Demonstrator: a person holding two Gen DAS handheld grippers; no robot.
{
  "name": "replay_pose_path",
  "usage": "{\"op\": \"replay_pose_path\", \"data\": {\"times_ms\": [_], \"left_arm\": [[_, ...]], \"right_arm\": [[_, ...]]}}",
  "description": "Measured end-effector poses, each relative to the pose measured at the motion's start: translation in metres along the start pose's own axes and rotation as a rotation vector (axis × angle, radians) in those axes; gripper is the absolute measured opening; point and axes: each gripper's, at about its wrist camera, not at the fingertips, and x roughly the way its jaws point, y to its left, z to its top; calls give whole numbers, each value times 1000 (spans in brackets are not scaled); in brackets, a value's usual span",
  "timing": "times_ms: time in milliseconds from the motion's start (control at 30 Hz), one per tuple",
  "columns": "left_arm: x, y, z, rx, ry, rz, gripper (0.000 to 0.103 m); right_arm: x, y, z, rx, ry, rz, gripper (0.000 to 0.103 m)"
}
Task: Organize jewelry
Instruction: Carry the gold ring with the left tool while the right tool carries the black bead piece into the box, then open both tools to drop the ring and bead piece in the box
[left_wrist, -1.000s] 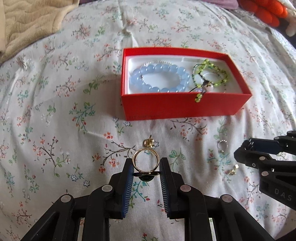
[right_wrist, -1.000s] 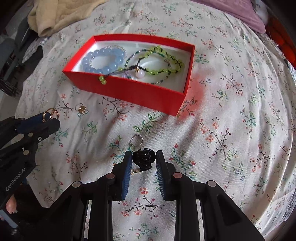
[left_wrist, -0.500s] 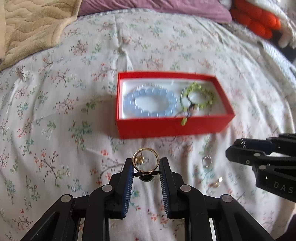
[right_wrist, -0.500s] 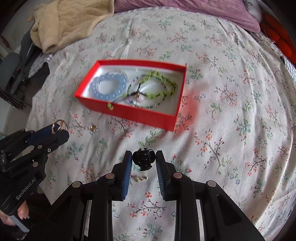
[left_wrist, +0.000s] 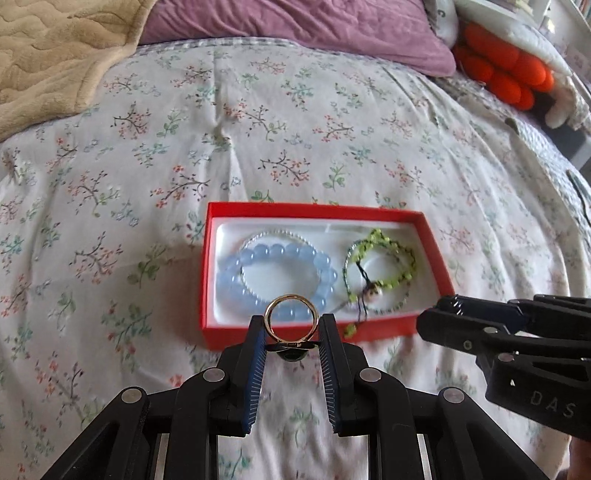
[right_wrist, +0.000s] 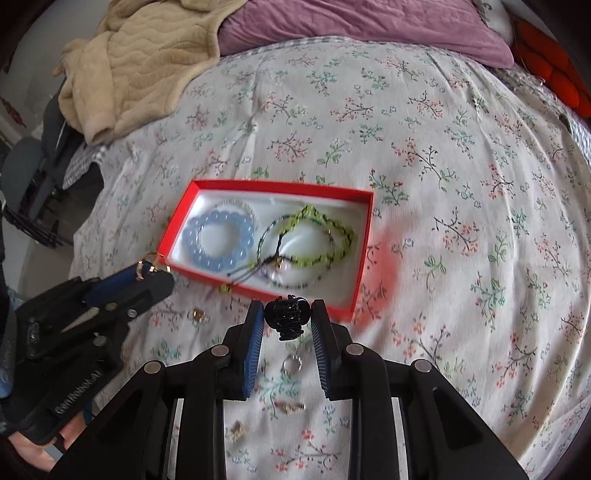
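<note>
A gold ring (left_wrist: 292, 318) is clamped upright in the left tool (left_wrist: 291, 334), held just in front of the red box (left_wrist: 373, 332) on the floral bedspread (left_wrist: 258, 147). A small black hair claw (right_wrist: 287, 317) is pinched in the right tool (right_wrist: 288, 325), near the box's front wall. Blue bracelet (left_wrist: 277, 273) and green beaded bracelet (left_wrist: 384, 266) are seen inside the box.

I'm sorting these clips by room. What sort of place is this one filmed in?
Most likely a bedroom, with the work done on a bed. A floral bedspread covers the soft, rounded surface, a purple pillow lies at its far end, and a beige quilted blanket is heaped beside the pillow.
</note>
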Motion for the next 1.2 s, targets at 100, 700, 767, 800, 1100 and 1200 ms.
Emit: {"op": "replay_pose_path", "data": {"times_ms": [100, 700, 767, 800, 1100, 1200], "left_arm": [[9, 1, 5, -8, 5, 0, 23], [35, 8, 16, -9, 17, 48, 23], [34, 7, 16, -2, 17, 53, 23], [33, 7, 16, 0, 15, 54, 25], [18, 7, 10, 20, 10, 73, 43], [10, 10, 6, 15, 10, 84, 50]], "right_arm": [[6, -3, 8, 13, 1, 8, 28], [31, -17, 26, 36, 35, 3, 29], [32, -17, 26, 39, 44, 14, 30], [31, -16, 26, 40, 47, 16, 31], [9, -12, 19, 10, 5, 19, 43], [3, -13, 16, 0, -2, 15, 49]]}}
